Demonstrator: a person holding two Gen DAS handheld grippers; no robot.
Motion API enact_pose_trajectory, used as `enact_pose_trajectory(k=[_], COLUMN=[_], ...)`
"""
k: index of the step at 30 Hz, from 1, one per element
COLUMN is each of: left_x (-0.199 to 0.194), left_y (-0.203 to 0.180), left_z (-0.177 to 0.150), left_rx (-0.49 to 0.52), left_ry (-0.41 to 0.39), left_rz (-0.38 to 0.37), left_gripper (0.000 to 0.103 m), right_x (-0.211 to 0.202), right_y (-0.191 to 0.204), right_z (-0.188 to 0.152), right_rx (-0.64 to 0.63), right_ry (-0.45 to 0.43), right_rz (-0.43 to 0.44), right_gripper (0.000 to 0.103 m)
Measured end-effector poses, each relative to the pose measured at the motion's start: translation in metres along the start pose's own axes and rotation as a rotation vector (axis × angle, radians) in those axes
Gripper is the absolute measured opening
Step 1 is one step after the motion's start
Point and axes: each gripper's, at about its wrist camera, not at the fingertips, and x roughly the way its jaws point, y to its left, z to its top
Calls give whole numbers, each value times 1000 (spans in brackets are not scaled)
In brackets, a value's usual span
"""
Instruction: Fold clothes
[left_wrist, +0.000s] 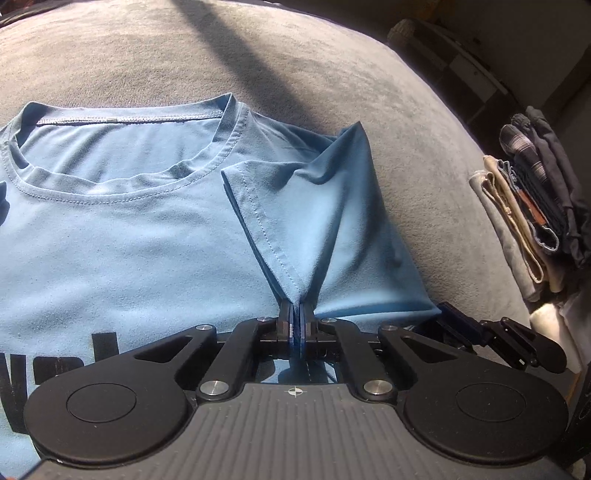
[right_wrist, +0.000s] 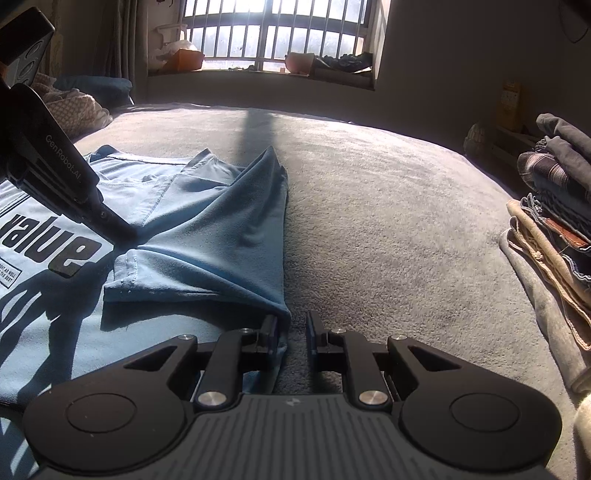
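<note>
The blue T-shirt (right_wrist: 192, 236) bears the black word "value" on its front, and the left gripper (right_wrist: 127, 232) carries "GenRobot.AI" in small letters along its arm.

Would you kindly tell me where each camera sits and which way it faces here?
Left wrist: on the left gripper, looking down along its fingers, shut on the folded-in sleeve of the blue T-shirt; the right gripper shows at lower right.
Right wrist: on the right gripper, open at the shirt's edge, facing across the bed to a barred window; the left gripper reaches in from the left.
Shared: shirt, bed, stack of folded clothes.
</note>
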Motion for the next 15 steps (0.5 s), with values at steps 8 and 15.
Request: enact_pose_trajectory(k=[8,15], left_x=[-22,-14], left_y=[0,6], left_z=[1,21], left_rx=[111,149], left_ry=[-82,-131], left_rz=[38,56], left_gripper=[15,17], right_x=[-21,-50], right_y=[-12,25], right_z=[1,7], right_rx=[-39,-364], right_ry=[-43,-178], right_rz=[70,272], right_gripper=[29,29])
